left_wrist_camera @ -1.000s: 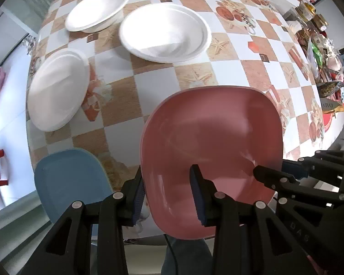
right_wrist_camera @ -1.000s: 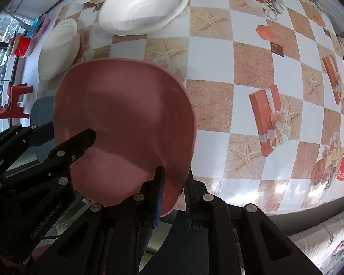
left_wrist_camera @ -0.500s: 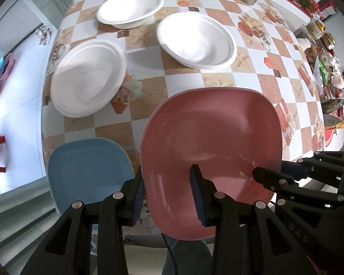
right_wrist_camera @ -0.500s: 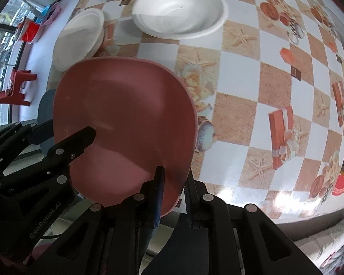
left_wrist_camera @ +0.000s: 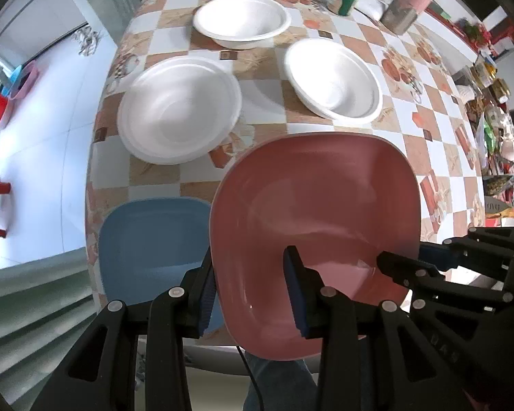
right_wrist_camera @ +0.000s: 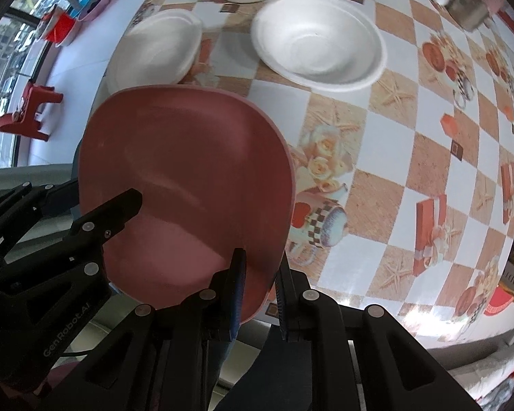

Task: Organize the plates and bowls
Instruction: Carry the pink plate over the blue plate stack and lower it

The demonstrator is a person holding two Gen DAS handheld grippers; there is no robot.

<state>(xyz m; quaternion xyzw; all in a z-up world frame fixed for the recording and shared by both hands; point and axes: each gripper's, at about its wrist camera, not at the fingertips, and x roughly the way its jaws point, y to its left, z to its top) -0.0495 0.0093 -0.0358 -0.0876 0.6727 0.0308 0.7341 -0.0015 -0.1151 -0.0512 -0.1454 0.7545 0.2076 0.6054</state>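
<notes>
Left wrist: glossy pink squarish plate (left_wrist_camera: pixel 318 198).

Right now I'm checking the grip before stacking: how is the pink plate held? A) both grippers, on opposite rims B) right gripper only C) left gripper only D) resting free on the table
A: the left gripper and the right gripper each clamp a rim of the pink plate.
</notes>
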